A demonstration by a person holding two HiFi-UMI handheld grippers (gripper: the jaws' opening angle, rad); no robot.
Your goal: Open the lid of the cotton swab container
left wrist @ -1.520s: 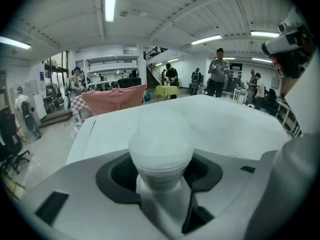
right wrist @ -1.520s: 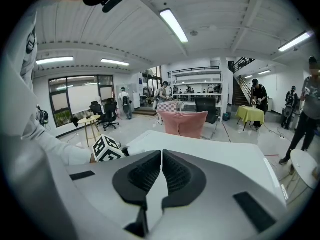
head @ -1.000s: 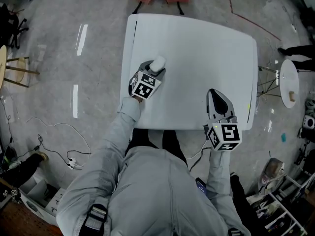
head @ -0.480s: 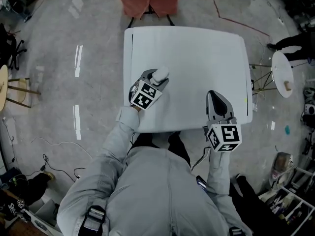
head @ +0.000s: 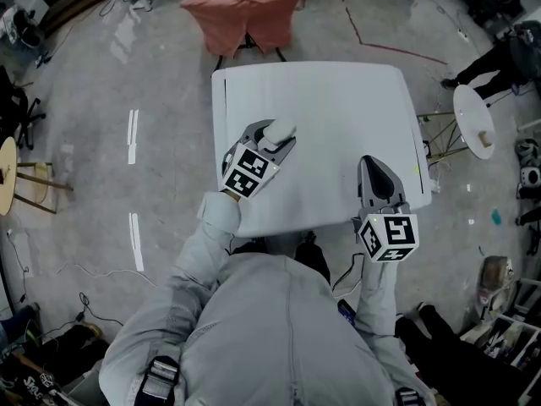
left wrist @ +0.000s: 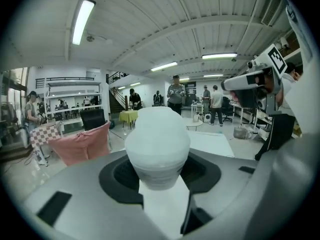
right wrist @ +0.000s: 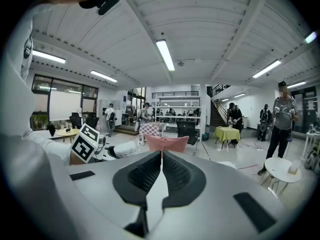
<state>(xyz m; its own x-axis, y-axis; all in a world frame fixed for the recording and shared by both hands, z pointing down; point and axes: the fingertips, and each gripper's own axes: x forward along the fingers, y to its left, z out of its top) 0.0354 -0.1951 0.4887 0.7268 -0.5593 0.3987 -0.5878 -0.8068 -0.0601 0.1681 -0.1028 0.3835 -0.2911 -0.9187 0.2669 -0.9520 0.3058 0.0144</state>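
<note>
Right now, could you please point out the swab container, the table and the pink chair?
swab container [left wrist: 157, 149]: left gripper view, side.
table [head: 338, 112]: head view, bare top.
pink chair [head: 241, 19]: head view, middle.

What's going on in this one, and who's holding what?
A person stands at a white table with tongs in each hand. The left tongs are closed around the white cotton swab container, and its lid looks to be on. The right tongs are shut and empty. They hang over the table's near right edge, apart from the container. Opening the lid has not begun yet.
</note>
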